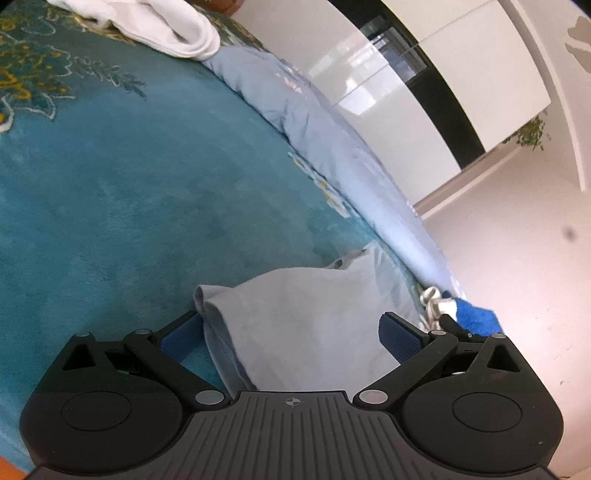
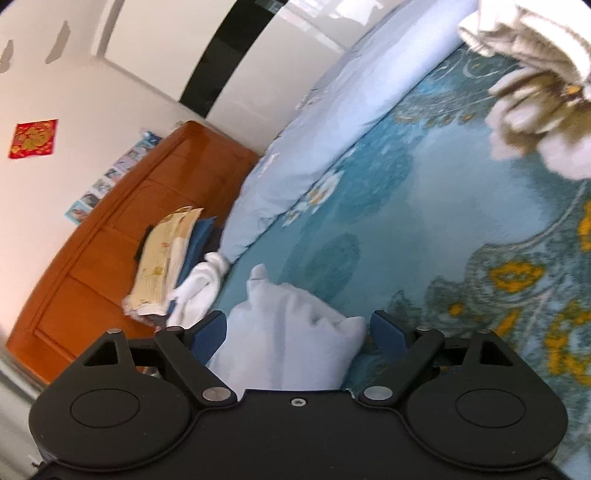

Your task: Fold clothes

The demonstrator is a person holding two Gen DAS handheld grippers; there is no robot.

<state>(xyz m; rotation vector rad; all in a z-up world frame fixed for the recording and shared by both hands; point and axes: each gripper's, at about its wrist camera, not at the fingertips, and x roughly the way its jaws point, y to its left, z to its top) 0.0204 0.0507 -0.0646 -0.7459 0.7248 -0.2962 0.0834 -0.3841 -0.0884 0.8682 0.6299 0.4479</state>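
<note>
The grey garment (image 1: 295, 325) lies bunched on the teal blanket (image 1: 110, 206), and in the right wrist view the same garment (image 2: 291, 332) is a rumpled mound. Both grippers straddle it. The left gripper (image 1: 291, 334) has its jaws spread wide, cloth lying between the pads without being pinched. The right gripper (image 2: 297, 334) is likewise open, its pads standing just clear of the mound on either side. Held this way, they seem to be either letting the cloth settle or lining up for a fresh hold on its edges; I cannot tell which.

The blanket, patterned with yellow flowers, covers a bed. A pale blue quilt (image 2: 332, 122) runs along its far side, and more white clothes (image 1: 159, 26) wait further off. Beyond are an orange wooden headboard (image 2: 122, 229), a paper bag (image 2: 162, 258) and white walls.
</note>
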